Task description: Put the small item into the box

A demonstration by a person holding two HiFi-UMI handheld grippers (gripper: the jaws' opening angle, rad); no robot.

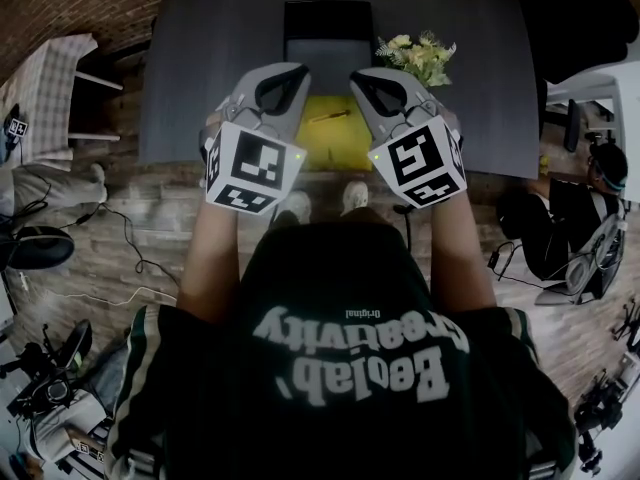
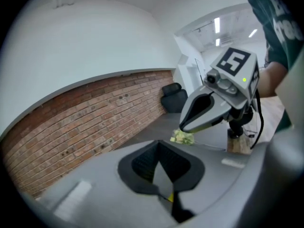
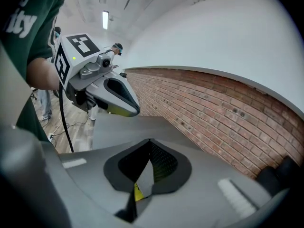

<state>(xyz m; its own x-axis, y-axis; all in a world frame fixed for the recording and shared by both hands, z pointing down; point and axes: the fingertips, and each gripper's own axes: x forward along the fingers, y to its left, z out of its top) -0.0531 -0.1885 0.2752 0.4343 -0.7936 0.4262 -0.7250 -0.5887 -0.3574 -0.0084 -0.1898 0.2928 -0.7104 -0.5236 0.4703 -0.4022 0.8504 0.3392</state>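
Note:
Over the near edge of the dark table (image 1: pixel 200 88) I hold both grippers side by side, tilted up. My left gripper (image 1: pixel 285 76) is shut with nothing in it; its pads meet in the left gripper view (image 2: pixel 159 164). My right gripper (image 1: pixel 368 78) is shut and empty too, its jaws closed in the right gripper view (image 3: pixel 145 172). Between and below them lies a yellow mat (image 1: pixel 330 143) with a small thin dark item (image 1: pixel 328 116) on it. Behind it stands a black box (image 1: pixel 328 33). Each gripper view shows the other gripper (image 2: pixel 213 103) (image 3: pixel 102 87).
A bunch of pale yellow flowers (image 1: pixel 420 56) (image 2: pixel 182 137) stands on the table right of the box. A brick wall (image 2: pixel 80 127) runs behind the table. Cables and gear lie on the wooden floor (image 1: pixel 110 258) at both sides, and another person (image 1: pixel 600 168) sits at the right.

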